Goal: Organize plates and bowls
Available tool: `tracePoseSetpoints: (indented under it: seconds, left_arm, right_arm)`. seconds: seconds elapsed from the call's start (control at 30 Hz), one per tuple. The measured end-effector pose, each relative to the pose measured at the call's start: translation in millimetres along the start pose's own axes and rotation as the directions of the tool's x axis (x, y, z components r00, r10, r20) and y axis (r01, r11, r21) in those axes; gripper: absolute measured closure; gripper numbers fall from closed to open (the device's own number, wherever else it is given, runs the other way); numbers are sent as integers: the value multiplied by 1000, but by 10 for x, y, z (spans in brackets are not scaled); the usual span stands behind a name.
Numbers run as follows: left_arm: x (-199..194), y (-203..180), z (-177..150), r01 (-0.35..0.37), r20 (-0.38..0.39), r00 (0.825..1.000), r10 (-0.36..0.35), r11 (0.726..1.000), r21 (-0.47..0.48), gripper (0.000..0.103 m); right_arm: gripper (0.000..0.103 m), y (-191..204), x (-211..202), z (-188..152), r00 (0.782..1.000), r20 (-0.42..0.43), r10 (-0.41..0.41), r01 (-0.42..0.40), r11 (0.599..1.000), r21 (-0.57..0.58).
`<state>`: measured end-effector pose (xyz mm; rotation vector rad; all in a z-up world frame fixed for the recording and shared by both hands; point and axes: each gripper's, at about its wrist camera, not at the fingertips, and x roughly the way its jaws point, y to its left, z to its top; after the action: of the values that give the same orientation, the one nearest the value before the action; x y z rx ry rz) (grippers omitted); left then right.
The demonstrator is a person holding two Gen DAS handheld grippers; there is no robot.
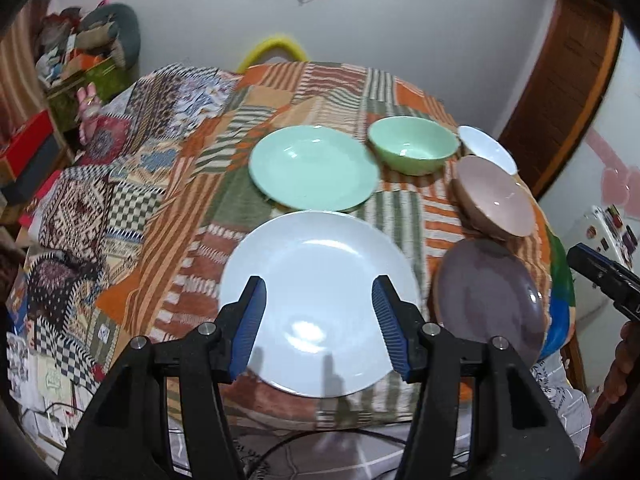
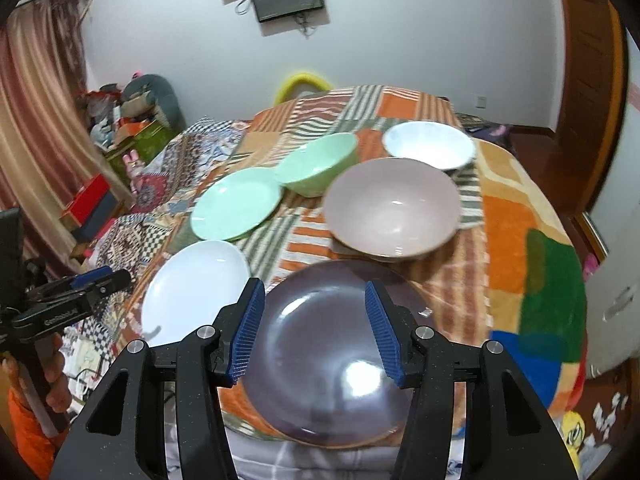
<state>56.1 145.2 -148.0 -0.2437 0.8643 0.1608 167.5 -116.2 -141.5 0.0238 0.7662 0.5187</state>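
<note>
A white plate (image 1: 320, 300) lies at the table's near edge, under my open, empty left gripper (image 1: 318, 320). A purple-grey plate (image 2: 336, 360) lies under my open, empty right gripper (image 2: 316, 328); it also shows in the left wrist view (image 1: 492, 296). Behind them are a green plate (image 1: 314, 168), a green bowl (image 1: 412, 148), a pink bowl (image 2: 392, 208) and a white bowl (image 2: 428, 144). The left gripper shows at the left edge of the right wrist view (image 2: 80, 284). The right gripper's tip shows at the right edge of the left wrist view (image 1: 600, 276).
The round table carries a patchwork cloth (image 1: 168, 184) in orange, green and brown. A yellow chair back (image 1: 276, 46) stands behind the table. Boxes and clutter (image 1: 80, 52) sit at the back left. A wooden door (image 1: 560, 92) is at the right.
</note>
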Motion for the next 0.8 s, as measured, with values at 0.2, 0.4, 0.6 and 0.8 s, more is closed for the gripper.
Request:
tracePoseSetpoints:
  seconds: [0.2,0.4,0.6,0.8]
  left_arm:
    - [162,285,-87,-20,-36,999,18,998,-51,48]
    - [353,480,-168,-42,-80,996,36,997,-70,48]
    - [552,666,-248,-34,-128,992,21,994,-100,48]
    - [738,803,-310,-4,-166,986,-20,990,-140,48]
  right_arm:
    - [54,270,226,70,999,-34,21,-23,998,-62]
    - [54,497,516,106,996,-86,35,-45,993,-108]
    - [54,683,807,108,989,-144,38,-59,987,-150]
    - [54,736,1090,108,979,-201,26,-63,982,-176]
